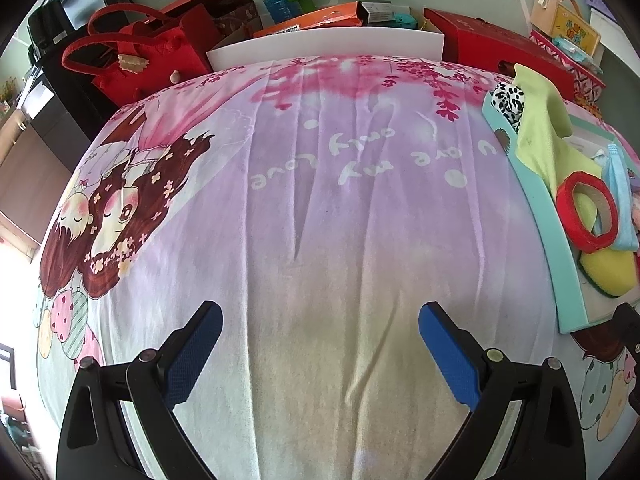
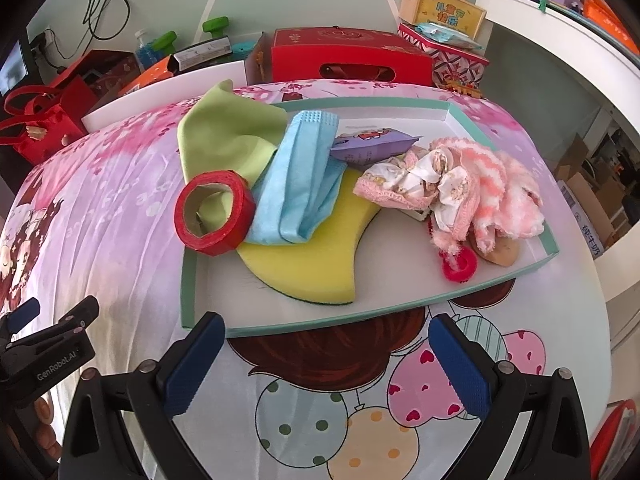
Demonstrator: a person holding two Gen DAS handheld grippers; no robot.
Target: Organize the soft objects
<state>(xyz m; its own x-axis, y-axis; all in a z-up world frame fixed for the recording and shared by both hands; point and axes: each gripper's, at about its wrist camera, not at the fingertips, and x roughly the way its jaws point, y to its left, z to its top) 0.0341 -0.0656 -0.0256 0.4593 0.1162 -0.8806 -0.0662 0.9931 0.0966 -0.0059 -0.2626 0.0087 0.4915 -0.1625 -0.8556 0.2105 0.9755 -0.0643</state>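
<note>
left gripper [image 1: 320, 354] hangs with jaws apart over bare printed bedsheet [image 1: 320, 220], holding nothing. right gripper [image 2: 326, 364] likewise spread and empty, at the near edge of the teal-rimmed tray [image 2: 188, 280]. soft objects lie in the tray: green cloth [image 2: 224, 132], blue cloth [image 2: 296, 188], yellow sponge [image 2: 312, 256], pink fluffy garment [image 2: 480, 184]. a red tape roll [image 2: 214, 212] rests on the tray's left rim. sheet reads "u are my only love". red boxes [image 2: 348, 54] crowd the far edge.
</note>
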